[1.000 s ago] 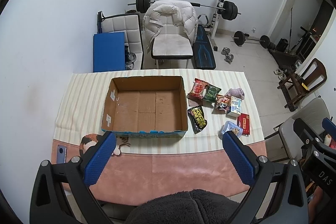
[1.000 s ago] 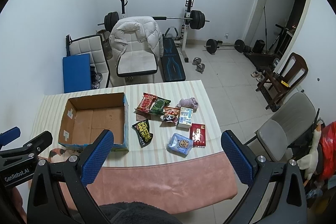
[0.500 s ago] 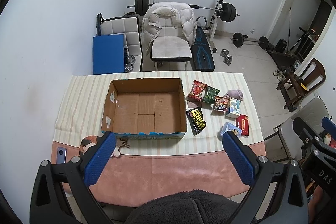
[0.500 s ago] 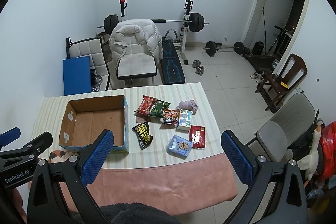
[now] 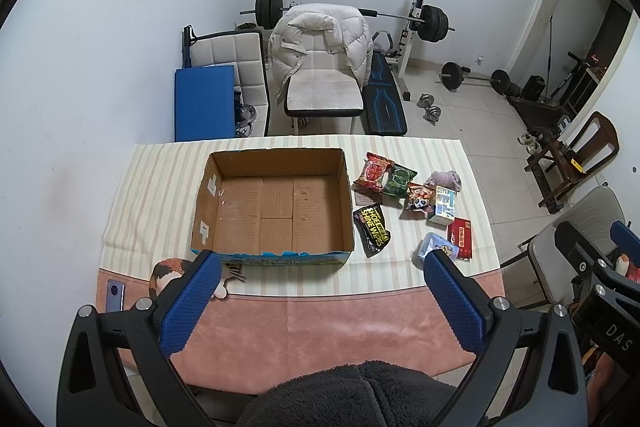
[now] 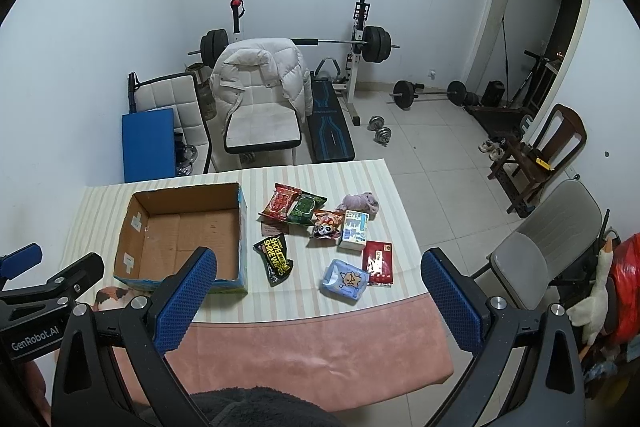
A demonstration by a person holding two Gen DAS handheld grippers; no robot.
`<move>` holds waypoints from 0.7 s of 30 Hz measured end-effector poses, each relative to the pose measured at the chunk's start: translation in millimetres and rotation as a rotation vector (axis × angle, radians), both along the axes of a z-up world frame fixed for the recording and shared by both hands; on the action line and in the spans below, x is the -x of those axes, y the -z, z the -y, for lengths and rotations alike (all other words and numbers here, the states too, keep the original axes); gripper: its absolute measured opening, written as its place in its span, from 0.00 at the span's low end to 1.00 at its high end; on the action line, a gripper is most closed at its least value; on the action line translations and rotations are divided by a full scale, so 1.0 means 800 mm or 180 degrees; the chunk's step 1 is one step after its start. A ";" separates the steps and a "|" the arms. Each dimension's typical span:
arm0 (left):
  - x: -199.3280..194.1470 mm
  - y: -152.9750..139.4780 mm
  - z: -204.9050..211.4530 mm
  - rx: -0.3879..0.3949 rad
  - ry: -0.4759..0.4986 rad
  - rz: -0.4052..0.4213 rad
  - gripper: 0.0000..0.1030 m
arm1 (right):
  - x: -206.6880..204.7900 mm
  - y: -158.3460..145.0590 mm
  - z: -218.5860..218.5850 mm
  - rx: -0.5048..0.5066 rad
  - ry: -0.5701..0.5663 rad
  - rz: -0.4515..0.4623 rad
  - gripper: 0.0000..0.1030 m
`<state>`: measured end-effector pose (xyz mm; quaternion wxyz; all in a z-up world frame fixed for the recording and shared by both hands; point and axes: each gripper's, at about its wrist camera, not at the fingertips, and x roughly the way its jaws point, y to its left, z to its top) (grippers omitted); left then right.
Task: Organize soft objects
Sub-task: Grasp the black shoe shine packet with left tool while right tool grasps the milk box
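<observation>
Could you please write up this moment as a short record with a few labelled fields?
container: open brown cardboard box, nothing inside
table cover: striped cream cloth
beside box, right: black shoe-wipes pouch, red snack bag, green snack bag, light blue tissue pack, lilac fabric bundle
left gripper: open, above near table edge
right gripper: open, holding nothing
</observation>
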<state>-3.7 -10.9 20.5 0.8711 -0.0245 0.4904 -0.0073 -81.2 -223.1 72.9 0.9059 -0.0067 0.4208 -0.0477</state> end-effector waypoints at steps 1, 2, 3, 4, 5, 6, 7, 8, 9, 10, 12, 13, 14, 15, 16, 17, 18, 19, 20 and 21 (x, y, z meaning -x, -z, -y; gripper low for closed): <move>0.000 0.000 0.001 -0.0002 0.0002 0.0000 1.00 | -0.001 -0.001 -0.001 -0.0004 -0.0001 -0.0001 1.00; 0.000 -0.001 0.003 0.0000 0.0006 -0.0001 1.00 | -0.001 -0.002 -0.001 -0.0008 -0.0001 0.0001 1.00; 0.000 0.000 0.002 0.0007 0.0009 -0.0002 1.00 | -0.002 -0.002 -0.001 -0.0010 0.0001 0.0002 1.00; -0.001 0.000 0.004 0.0017 0.0025 -0.0005 1.00 | -0.003 -0.002 -0.002 -0.0012 0.0007 0.0002 1.00; -0.003 0.001 0.007 0.0020 0.0050 -0.0013 1.00 | -0.002 -0.001 -0.002 -0.0007 0.0004 0.0006 1.00; -0.008 0.004 0.010 0.0013 0.0081 -0.0028 1.00 | -0.004 -0.001 0.000 -0.0041 0.0008 -0.0001 1.00; -0.018 0.008 0.017 0.0003 0.0123 -0.0055 1.00 | -0.008 0.001 0.004 -0.0109 0.0014 -0.0020 1.00; -0.027 0.013 0.020 0.0006 0.0160 -0.0071 1.00 | -0.015 0.004 0.011 -0.0168 0.0036 -0.0046 1.00; -0.039 0.019 0.025 0.0001 0.0196 -0.0100 1.00 | -0.021 0.009 0.020 -0.0202 0.0075 -0.0075 1.00; -0.052 0.027 0.031 0.0002 0.0240 -0.0135 1.00 | -0.029 0.014 0.029 -0.0231 0.0131 -0.0107 1.00; -0.084 0.047 0.047 0.0020 0.0341 -0.0253 1.00 | -0.048 0.032 0.056 -0.0243 0.0265 -0.0196 1.00; -0.101 0.061 0.056 0.0032 0.0389 -0.0329 1.00 | -0.058 0.043 0.072 -0.0248 0.0335 -0.0253 1.00; -0.122 0.077 0.068 0.0042 0.0440 -0.0433 1.00 | -0.068 0.059 0.089 -0.0279 0.0396 -0.0319 1.00; -0.140 0.095 0.078 0.0081 0.0486 -0.0537 1.00 | -0.081 0.081 0.109 -0.0309 0.0452 -0.0423 1.00; -0.158 0.116 0.089 0.0085 0.0514 -0.0667 1.00 | -0.097 0.102 0.123 -0.0335 0.0501 -0.0552 1.00; -0.183 0.143 0.105 0.0157 0.0575 -0.0850 1.00 | -0.113 0.129 0.138 -0.0418 0.0523 -0.0692 1.00; -0.199 0.163 0.115 0.0182 0.0590 -0.0953 1.00 | -0.125 0.153 0.152 -0.0490 0.0520 -0.0800 1.00; -0.222 0.191 0.130 0.0137 0.0556 -0.1092 1.00 | -0.139 0.180 0.165 -0.0569 0.0528 -0.0923 1.00; -0.237 0.214 0.140 0.0129 0.0556 -0.1187 1.00 | -0.158 0.217 0.183 -0.0634 0.0583 -0.1100 1.00; -0.254 0.237 0.150 0.0098 0.0547 -0.1300 1.00 | -0.170 0.242 0.194 -0.0640 0.0608 -0.1204 1.00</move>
